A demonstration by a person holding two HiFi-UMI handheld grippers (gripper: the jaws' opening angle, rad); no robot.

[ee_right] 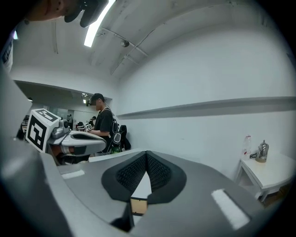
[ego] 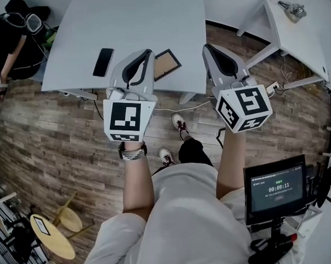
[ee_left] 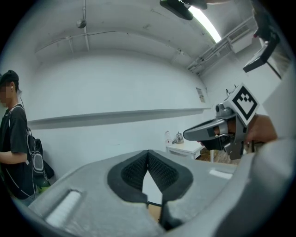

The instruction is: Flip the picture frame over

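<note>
Phone (ego: 103,62) lies on desk (ego: 132,18), left of frame; careless sweep can knock it.
Left tongs (ego: 149,52): shut, empty, high above desk.
Frame (ego: 167,64) lies flat near desk front edge, between both tongs, untouched. Risk: push toward edge, frame falls to floor (ego: 56,129).
Right tongs (ego: 207,47): shut, empty. Shut tips cannot pinch thin rim, may only slide frame.
</note>
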